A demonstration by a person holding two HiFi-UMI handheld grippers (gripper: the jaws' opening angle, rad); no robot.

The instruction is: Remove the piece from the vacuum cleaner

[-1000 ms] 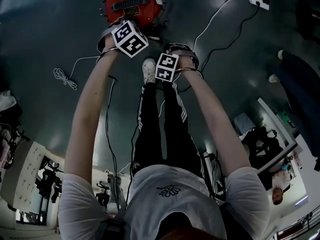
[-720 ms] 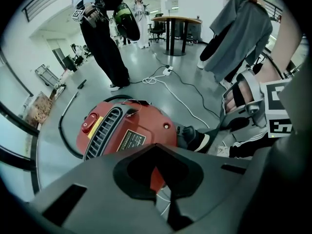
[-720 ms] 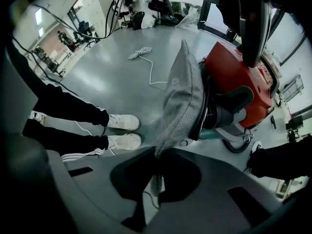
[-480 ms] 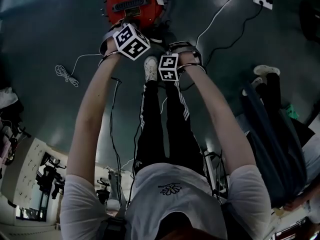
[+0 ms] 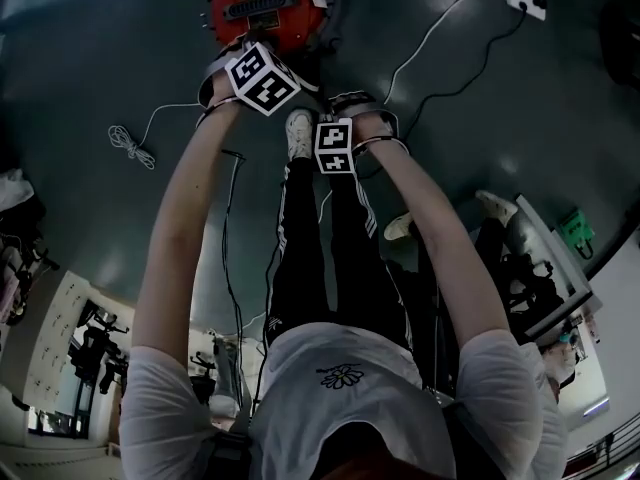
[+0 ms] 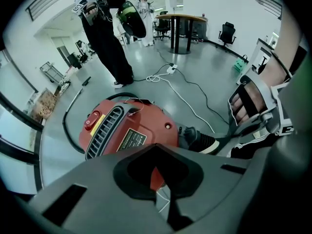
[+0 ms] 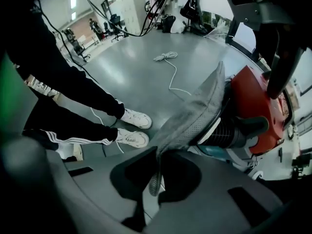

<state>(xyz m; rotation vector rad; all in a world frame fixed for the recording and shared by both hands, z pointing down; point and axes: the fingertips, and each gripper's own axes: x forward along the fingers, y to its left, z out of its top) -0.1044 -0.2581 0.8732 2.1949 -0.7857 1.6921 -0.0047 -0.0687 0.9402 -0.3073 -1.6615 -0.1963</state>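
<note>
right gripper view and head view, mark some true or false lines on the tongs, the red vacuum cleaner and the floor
1. The right tongs are shut on a grey perforated fabric piece. True.
2. The red round vacuum cleaner stands on a table. False: it stands on the grey floor.
3. The person's shoes are black. False: they are white.
4. A coiled white cable lies on the floor. True.
</note>
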